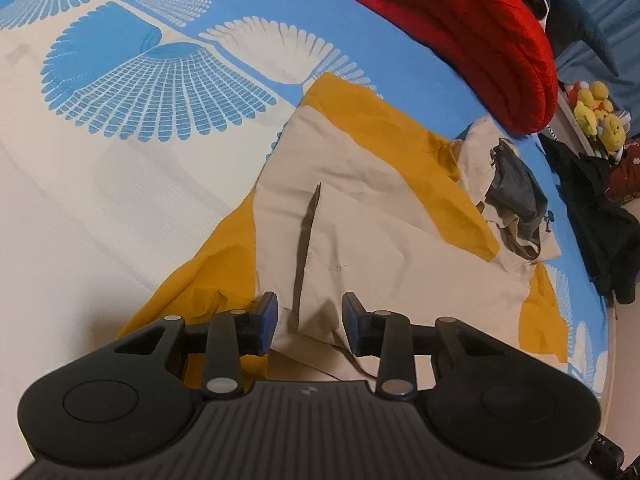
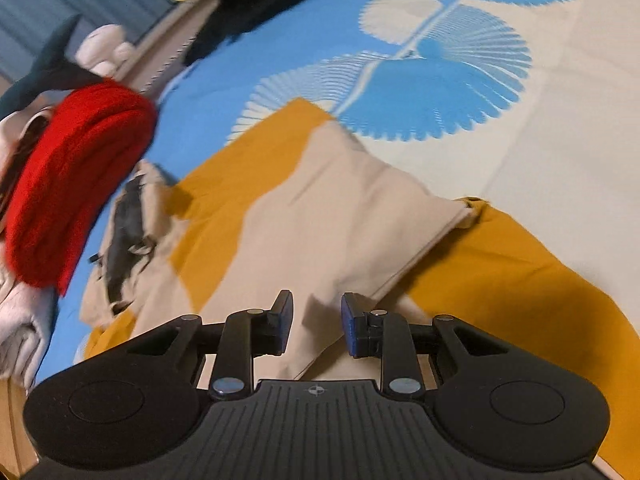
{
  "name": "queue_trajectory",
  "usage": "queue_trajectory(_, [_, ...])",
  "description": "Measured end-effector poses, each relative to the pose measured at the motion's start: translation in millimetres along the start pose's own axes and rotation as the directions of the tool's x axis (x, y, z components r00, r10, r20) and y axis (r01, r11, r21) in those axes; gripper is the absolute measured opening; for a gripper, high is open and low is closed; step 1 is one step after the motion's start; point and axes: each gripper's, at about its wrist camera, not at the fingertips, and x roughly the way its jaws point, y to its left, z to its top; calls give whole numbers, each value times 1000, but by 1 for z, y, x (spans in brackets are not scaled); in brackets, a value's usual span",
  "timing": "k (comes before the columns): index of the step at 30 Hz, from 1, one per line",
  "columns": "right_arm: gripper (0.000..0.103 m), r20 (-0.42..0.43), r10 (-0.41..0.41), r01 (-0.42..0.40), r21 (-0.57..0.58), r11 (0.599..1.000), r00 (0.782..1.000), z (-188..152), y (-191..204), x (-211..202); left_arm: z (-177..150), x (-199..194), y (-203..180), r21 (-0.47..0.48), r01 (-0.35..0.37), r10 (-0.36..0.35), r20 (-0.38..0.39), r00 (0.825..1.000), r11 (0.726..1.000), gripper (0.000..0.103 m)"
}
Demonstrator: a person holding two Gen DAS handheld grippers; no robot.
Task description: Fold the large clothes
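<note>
Here is the jacket (image 1: 360, 208), beige with mustard-yellow panels, spread on the bed (image 1: 100, 200) over the blue-and-cream fan-patterned cover, its hood end bunched toward the folded red garment (image 1: 480, 40) at the far edge. Its long axis runs away from both cameras, hem near, hood far. The left tool (image 1: 308, 326) hangs right over the near beige edge, jaws narrowly apart, fabric below the gap but nothing pinched that I can see. The dark zip line (image 1: 306, 236) leads straight away from it. The right tool (image 2: 316, 326), tilted down over a beige flap of the jacket (image 2: 320, 216), also shows a narrow gap with nothing gripped. Both sit at the hem end, so neither is clearly nearer; my guess is each wants a hem corner next. Loose yellow cloth lies to the outer sides.
</note>
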Motion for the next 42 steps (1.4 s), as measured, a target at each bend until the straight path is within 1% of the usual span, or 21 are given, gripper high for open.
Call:
queue_trajectory(4, [28,-44,-26,30,89,996,999,3,-14,13,-1,6,-5,23,-15,15,-7,1000,1000,39])
queue_trajectory(5, [28,-58,-32,39,113,993,998,3,-19,16,-2,7,-6,26,-18,18,-11,1000,1000,35])
queue_trajectory(7, [28,-83,-37,49,147,988,996,1,-24,21,-2,9,-6,34,-19,20,-15,1000,999,22])
queue_trajectory(9, [28,-90,-37,51,159,986,995,1,-25,24,-2,6,-9,55,-20,20,7,1000,998,0])
queue_trajectory(10, [27,-90,-37,51,159,986,995,1,-24,25,-2,0,-14,86,-26,23,41,999,996,0])
queue_trajectory(13, [4,-64,-7,17,156,988,998,3,-23,22,-1,-22,-29,164,-11,-14,155,988,986,0])
queue_trajectory(16, [4,-45,-12,20,167,986,999,2,-20,15,1,-29,-31,161,-16,-17,205,979,987,0])
queue_trajectory(18, [6,-57,-25,34,166,985,998,-2,-19,16,2,-17,-24,131,-45,25,153,988,990,0])
queue_trajectory(19, [9,-76,-42,54,163,985,996,-4,-19,19,1,-11,-21,121,-59,46,113,993,991,0])
queue_trajectory(20, [17,-92,-70,84,159,984,993,-6,-19,22,0,-6,-18,105,-76,66,92,994,992,0])
queue_trajectory(22, [30,-97,-116,130,153,980,989,-9,-21,22,0,-11,-17,87,-89,78,124,989,992,0])
queue_trajectory(24, [31,-68,-133,141,131,981,989,-10,-16,14,3,-22,-26,138,-84,59,174,983,987,5])
queue_trajectory(26, [31,5,-150,149,88,985,989,-11,-7,0,2,-29,-36,198,-75,32,216,976,977,8])
queue_trajectory(28, [31,100,-152,150,27,988,983,-14,5,-16,-2,-25,-41,226,-55,11,192,981,972,12])
queue_trajectory(30, [31,164,-120,123,-9,992,979,-16,12,-25,-5,-13,-40,204,-36,10,127,992,978,13])
queue_trajectory(33, [31,190,-37,50,-62,997,981,-10,18,-22,-7,6,-29,115,-32,30,18,999,993,17])
queue_trajectory(35, [35,131,21,-11,-72,997,991,-4,17,-8,-6,10,-20,51,-20,21,-19,1000,998,18])
queue_trajectory(37, [38,-15,73,-74,-48,996,997,3,12,16,-6,7,-19,48,-18,18,-10,1000,999,18])
queue_trajectory(39, [38,-135,31,-39,-57,998,990,5,9,35,-6,2,-25,89,-35,34,22,999,995,21])
queue_trajectory(40, [37,-137,-15,3,-87,996,991,5,9,38,-6,0,-27,102,-37,34,35,999,994,22])
queue_trajectory(42, [37,-104,-34,23,-106,994,994,7,9,36,-6,-1,-30,110,-29,25,40,999,994,26])
